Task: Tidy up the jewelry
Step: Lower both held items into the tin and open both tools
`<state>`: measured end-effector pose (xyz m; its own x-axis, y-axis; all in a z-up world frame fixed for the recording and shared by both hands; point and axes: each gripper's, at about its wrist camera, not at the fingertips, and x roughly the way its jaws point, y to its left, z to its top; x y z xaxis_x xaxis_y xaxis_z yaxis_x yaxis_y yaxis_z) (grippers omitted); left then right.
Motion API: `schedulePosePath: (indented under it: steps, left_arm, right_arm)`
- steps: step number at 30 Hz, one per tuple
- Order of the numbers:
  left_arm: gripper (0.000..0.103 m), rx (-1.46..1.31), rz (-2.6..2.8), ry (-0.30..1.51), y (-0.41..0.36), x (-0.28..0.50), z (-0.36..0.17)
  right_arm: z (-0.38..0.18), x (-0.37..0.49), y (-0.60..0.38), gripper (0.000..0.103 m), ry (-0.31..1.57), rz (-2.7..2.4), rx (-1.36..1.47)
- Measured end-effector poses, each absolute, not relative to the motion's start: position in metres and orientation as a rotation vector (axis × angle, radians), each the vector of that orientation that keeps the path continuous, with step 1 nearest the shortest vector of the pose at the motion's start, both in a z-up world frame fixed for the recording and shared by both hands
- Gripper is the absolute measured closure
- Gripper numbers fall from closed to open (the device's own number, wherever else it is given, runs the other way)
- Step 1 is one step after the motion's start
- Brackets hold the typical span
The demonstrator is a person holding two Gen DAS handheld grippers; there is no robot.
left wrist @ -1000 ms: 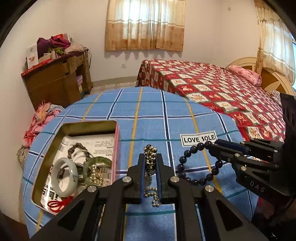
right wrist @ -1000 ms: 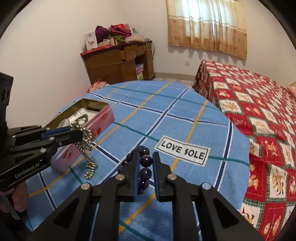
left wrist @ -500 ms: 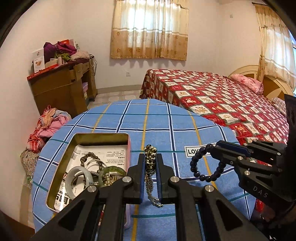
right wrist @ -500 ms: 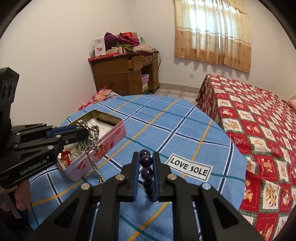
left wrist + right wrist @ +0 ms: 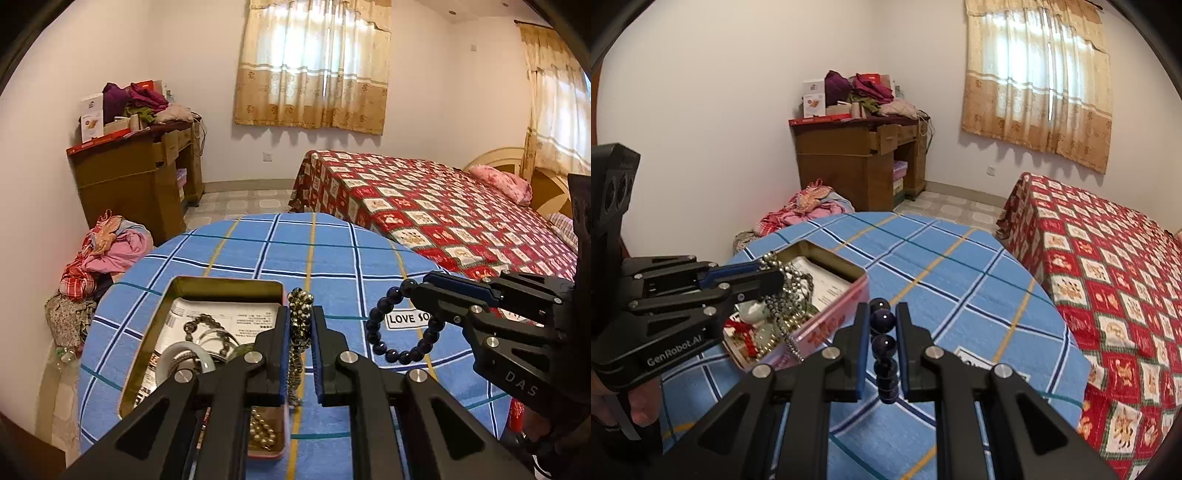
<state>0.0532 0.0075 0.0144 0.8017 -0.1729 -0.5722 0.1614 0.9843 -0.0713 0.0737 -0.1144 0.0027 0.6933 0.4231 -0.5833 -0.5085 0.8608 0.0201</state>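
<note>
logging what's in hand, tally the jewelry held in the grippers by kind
silver bead chain: 1, in the left gripper
dark purple bead bracelet: 1, in the right gripper
total: 2

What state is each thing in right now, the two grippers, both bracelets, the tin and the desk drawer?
Left gripper: shut on the metal bead chain.
Metal bead chain: held up, its tail dangling off the cloth.
Right gripper: shut on the dark bead bracelet.
Dark bead bracelet: hanging in the air as an open loop.
Pink tin: lid off, jewelry inside.
Desk drawer: pulled partly out.
</note>
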Motion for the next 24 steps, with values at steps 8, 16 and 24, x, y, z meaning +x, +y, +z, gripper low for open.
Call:
schedulePosePath:
  steps: [8, 16, 24]
  left_arm:
    - [0.094, -0.046, -0.142, 0.596, 0.026, 0.053, 0.023]
    - [0.093, -0.080, -0.087, 0.569, 0.057, 0.053, 0.033]
    - [0.093, -0.096, -0.047, 0.571, 0.077, 0.059, 0.032]
  right_arm:
    - [0.013, 0.079, -0.088, 0.088, 0.585, 0.576, -0.173]
    - [0.016, 0.083, -0.063, 0.088, 0.570, 0.620, -0.198]
    - [0.018, 0.087, -0.045, 0.088, 0.560, 0.651, -0.206]
